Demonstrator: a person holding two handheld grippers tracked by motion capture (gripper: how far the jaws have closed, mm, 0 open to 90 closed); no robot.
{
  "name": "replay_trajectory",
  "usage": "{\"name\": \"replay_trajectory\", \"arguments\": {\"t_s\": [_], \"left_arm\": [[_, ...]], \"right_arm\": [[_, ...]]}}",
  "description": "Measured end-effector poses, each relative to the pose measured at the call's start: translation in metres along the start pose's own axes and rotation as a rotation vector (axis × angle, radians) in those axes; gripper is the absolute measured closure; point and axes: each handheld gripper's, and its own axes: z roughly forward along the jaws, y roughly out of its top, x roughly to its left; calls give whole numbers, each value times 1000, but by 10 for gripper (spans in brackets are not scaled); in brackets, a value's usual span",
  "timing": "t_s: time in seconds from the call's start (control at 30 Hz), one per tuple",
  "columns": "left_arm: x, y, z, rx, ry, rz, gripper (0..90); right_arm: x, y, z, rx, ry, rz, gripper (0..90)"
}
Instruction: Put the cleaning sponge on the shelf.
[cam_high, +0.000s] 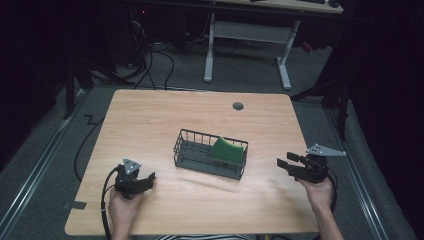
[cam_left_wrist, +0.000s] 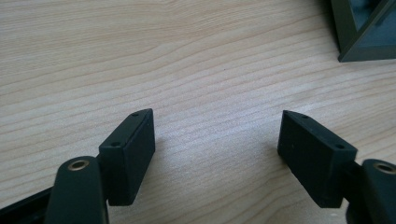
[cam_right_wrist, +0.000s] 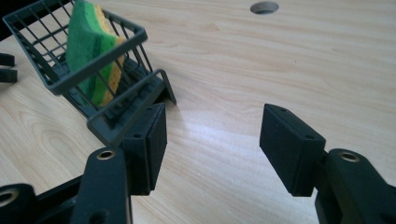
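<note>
A dark wire basket stands in the middle of the wooden table. A green and yellow sponge leans inside its right end, also seen as the sponge in the basket in the right gripper view. My left gripper rests low at the front left, open, with bare wood between its jaws. My right gripper is held at the right edge, pointing left toward the basket, open and empty.
A round cable hole lies at the far side of the table. A corner of the basket shows at the top right of the left gripper view. Beyond the table stand a white desk frame and cables on the floor.
</note>
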Motion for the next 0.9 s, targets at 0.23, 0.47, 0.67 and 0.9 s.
{"name": "replay_trajectory", "arguments": {"t_s": [0.23,0.47,0.67,0.9], "left_arm": [[0,0,0,0,0,0,281],[0,0,0,0,0,0,281],[0,0,0,0,0,0,281],[0,0,0,0,0,0,281]], "right_arm": [[-1,-17,7,9,-15,18,416],[0,-35,21,35,-39,23,414],[3,-47,35,60,-73,11,410],[10,-55,47,89,-137,-35,388]]}}
